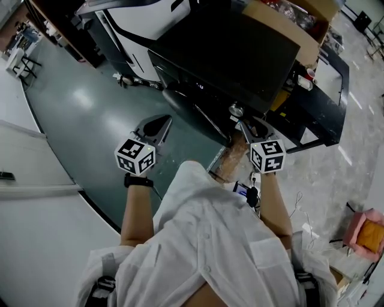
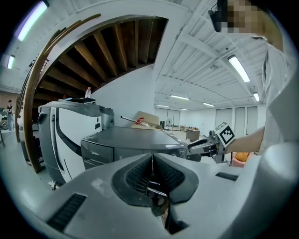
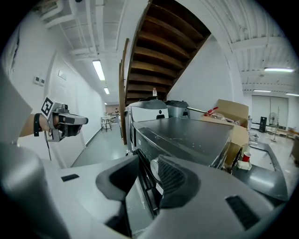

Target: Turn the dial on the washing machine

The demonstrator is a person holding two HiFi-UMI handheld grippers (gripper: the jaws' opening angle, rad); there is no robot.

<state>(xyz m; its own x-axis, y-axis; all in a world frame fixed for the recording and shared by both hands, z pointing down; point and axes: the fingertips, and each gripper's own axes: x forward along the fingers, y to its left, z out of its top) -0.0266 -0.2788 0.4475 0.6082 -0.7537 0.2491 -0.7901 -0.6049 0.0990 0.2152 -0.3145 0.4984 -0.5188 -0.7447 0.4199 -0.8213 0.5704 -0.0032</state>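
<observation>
- Closest in: a white shirt fills the bottom of the head view, bare forearms reaching out from it, with a black band on the left wrist.
- Left gripper hangs over the green floor, well short of the washer. Its own view shows the tongs pressed together, nothing between them.
- Right gripper is up at the washer's front – tongs spread apart.
- The dial sits in that gap, hard by the right-hand pad. I can't tell whether it touches.
- From above, the dial is a small, round, silver knob on the front panel, just ahead of the right gripper's tips. Nothing stands between them.
- The washer is a dark grey box with a flat, bare top and a dark front panel.
- To its left stands a white machine with black trim.
- Behind the washer is an open cardboard box, and a red cup sits on a dark frame beside it.
- Farthest off – a wooden staircase climbs overhead, and strip lights run along a white ceiling.
</observation>
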